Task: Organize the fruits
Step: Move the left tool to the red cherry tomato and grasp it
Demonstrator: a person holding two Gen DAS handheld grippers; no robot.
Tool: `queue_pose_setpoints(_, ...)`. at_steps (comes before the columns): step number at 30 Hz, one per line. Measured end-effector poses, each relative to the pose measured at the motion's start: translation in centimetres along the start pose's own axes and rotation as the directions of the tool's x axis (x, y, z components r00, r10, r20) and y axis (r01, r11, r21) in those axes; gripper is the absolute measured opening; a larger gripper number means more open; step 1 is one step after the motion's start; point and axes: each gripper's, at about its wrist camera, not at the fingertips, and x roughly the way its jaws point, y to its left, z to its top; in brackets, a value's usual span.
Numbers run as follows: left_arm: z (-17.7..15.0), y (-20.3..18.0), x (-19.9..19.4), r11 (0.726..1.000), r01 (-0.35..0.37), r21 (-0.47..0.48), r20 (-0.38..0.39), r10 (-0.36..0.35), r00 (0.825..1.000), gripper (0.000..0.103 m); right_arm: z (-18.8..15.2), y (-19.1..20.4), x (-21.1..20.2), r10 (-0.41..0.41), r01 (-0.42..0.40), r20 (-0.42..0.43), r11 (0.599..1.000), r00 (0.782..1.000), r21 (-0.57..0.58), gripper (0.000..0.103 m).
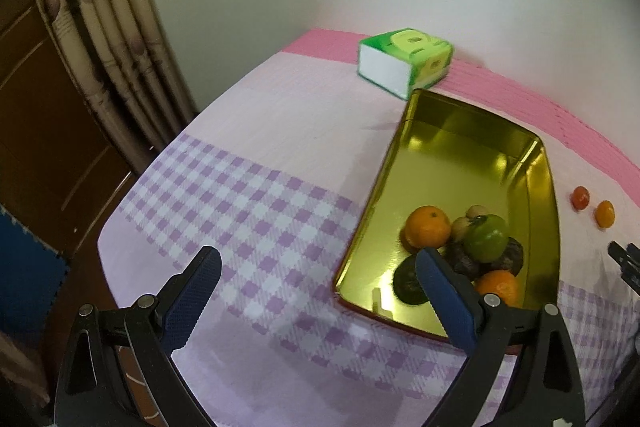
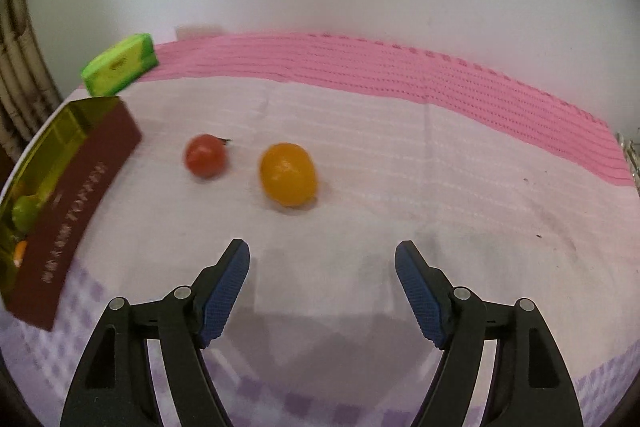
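Beside the gold tin (image 2: 60,131), on its outer side: orange tomato (image 2: 288,174) and red tomato (image 2: 205,155) loose on the cloth | right gripper (image 2: 322,259) jaws apart, empty, short of both; left gripper (image 1: 318,267) apart, empty, by the tin's near rim | risk: round fruit (likely soft) may roll off a one-sided touch; hard squeeze could split it

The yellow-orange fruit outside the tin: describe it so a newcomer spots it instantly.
Find the gold tin with dark red outer walls at the left of the pink cloth. Two loose fruits lie on the cloth to its right, ahead of the right gripper. Yours is the yellow-orange fruit, farther from the tin and larger than the red tomato.
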Motion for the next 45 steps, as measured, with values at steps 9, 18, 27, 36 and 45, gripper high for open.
queue_pose_setpoints(9, 1.7, -3.6, -0.7, 0.997, 0.005, 0.083, 0.030, -0.008, 1.000, 0.097, 1.2, -1.4, 2.3, -0.002, 0.002, 0.002, 1.000, 1.000, -0.001, 0.093)
queue_pose_setpoints(18, 4.1, -12.4, -0.6, 0.965, 0.103, 0.241, 0.039, -0.116, 0.992, 0.097, 1.6, -2.7, 2.9, 0.007, -0.007, -0.006, 1.000, 1.000, -0.015, 0.103)
queue_pose_setpoints(27, 4.7, -19.8, 0.3, 0.922, 0.181, 0.342, 0.003, -0.194, 0.981, 0.097, 2.5, -3.8, 3.7, 0.012, -0.012, -0.008, 1.000, 1.000, -0.019, 0.103)
queue_pose_setpoints(36, 4.8, -23.8, 3.1, 0.890, 0.236, 0.391, -0.081, -0.222, 0.972, 0.097, 2.5, -3.8, 3.7, 0.012, -0.012, -0.008, 1.000, 1.000, -0.018, 0.103)
queue_pose_setpoints(45, 4.5, -26.2, 4.3, 0.843, 0.335, 0.422, -0.161, -0.293, 0.942, 0.092, 2.4, -3.7, 3.8, 0.011, -0.011, -0.009, 1.000, 1.000, -0.018, 0.103)
